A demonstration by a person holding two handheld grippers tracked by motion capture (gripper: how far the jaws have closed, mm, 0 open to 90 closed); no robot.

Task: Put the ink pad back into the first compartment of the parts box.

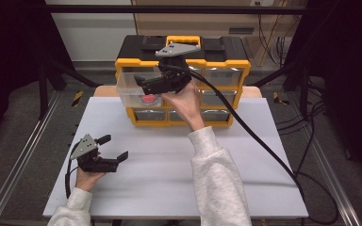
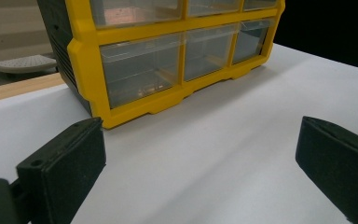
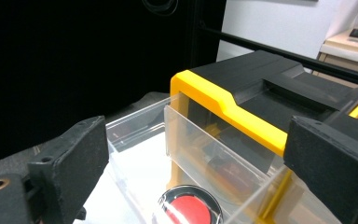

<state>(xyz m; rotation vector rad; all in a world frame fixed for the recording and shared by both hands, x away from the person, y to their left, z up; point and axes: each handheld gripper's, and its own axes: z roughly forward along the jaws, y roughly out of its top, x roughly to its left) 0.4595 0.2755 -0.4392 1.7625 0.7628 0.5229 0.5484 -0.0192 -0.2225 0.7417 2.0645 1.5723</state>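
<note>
The red round thing (image 3: pixel 188 210) sits in the pulled-out clear drawer (image 1: pixel 128 89) of the yellow organizer (image 1: pixel 183 120), with the right gripper (image 1: pixel 140 81) above it, jaws apart and empty. The left gripper (image 1: pixel 114 148) idles spread over the table (image 1: pixel 169 165). I'd worry about bumping the drawer while pulling away, it could tip out.

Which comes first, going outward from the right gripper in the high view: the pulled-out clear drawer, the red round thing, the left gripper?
1. Pulled-out clear drawer, directly at the right gripper.
2. Red round thing, inside that drawer, just below.
3. Left gripper, far off near the table's front left.
</note>
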